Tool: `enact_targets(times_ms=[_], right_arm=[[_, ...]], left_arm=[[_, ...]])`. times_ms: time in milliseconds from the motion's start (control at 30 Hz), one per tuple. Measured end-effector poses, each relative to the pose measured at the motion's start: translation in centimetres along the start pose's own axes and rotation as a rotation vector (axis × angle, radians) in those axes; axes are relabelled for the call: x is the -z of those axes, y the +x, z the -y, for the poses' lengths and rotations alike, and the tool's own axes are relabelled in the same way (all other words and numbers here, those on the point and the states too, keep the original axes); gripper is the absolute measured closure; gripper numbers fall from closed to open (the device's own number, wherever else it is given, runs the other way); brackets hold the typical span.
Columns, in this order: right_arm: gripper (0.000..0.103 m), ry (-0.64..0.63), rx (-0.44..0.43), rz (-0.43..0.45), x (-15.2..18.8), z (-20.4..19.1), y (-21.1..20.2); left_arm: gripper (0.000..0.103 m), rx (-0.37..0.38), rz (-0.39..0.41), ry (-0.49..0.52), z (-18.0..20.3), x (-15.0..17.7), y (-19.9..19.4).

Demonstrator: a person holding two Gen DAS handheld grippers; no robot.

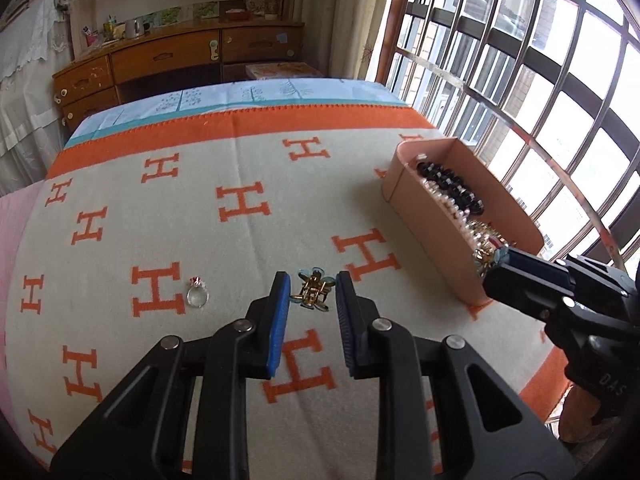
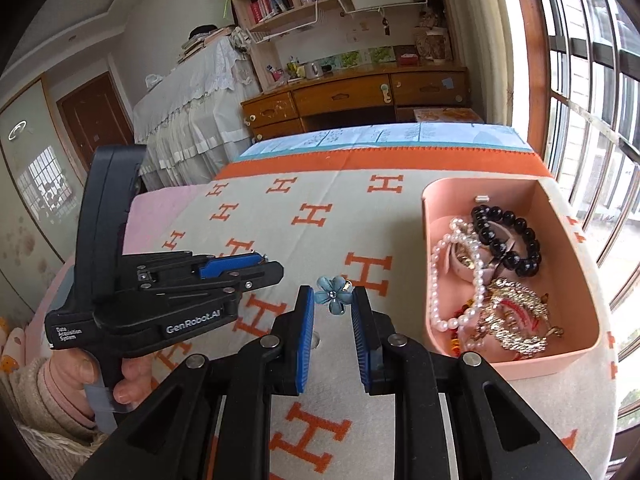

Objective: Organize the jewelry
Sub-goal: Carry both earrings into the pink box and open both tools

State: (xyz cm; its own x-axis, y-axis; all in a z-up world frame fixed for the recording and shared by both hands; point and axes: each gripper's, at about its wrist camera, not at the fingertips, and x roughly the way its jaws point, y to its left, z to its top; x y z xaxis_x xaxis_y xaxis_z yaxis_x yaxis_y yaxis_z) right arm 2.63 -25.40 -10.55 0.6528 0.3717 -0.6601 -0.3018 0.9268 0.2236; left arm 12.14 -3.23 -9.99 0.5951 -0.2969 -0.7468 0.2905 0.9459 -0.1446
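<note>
Was mid-transfer: left hand-held gripper (image 1: 313,279) clamped on a gold clip (image 1: 312,295), right hand-held gripper (image 2: 333,291) pinching a blue flower clip (image 2: 330,297). Probably needed next: carrying each over the pink box (image 2: 520,364) to the right, then releasing.

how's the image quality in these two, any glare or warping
Left wrist view: window blown out white, its bars bowed by the fisheye, corners vignetted black; the ring stays sharp. Right wrist view: window also overexposed, blanket evenly daylit, pink box contents crisp, edges curved.

"GenRobot.AI" on left tool (image 2: 262,266); blanket (image 2: 280,216) "H"s.
</note>
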Motion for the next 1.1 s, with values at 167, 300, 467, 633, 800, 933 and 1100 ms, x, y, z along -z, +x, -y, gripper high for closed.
enact_targets(times_ms=[167,300,467,633,800,933,1100], right_arm=[[0.084,0.072,0.058,0.084,-1.4,3.4,-3.4],[0.084,0.125,0.103,0.116,-2.3,6.5,-5.0],[0.084,0.186,0.139,0.126,-3.0,10.4,-6.0],[0.084,0.209,0.159,0.091,-2.7,13.0,-5.2],[0.083,0.208,0.198,0.042,-2.4,14.2,-3.0],[0.067,0.223,0.204,0.043,-2.1,14.4,-2.0],[0.062,0.218,0.213,0.061,-2.1,14.2,-1.9]], left_arm=[[0.082,0.076,0.022,0.014,3.8,-3.2,-1.2],[0.082,0.11,-0.018,0.041,7.1,-6.0,0.1],[0.082,0.08,-0.035,0.114,10.7,-9.4,3.3],[0.082,0.017,-0.091,0.131,11.9,-11.1,8.3],[0.082,0.003,-0.137,0.095,11.6,-11.5,10.9],[0.077,0.019,-0.163,0.098,11.5,-11.1,11.1],[0.059,0.004,-0.144,0.09,11.7,-10.8,10.0]])
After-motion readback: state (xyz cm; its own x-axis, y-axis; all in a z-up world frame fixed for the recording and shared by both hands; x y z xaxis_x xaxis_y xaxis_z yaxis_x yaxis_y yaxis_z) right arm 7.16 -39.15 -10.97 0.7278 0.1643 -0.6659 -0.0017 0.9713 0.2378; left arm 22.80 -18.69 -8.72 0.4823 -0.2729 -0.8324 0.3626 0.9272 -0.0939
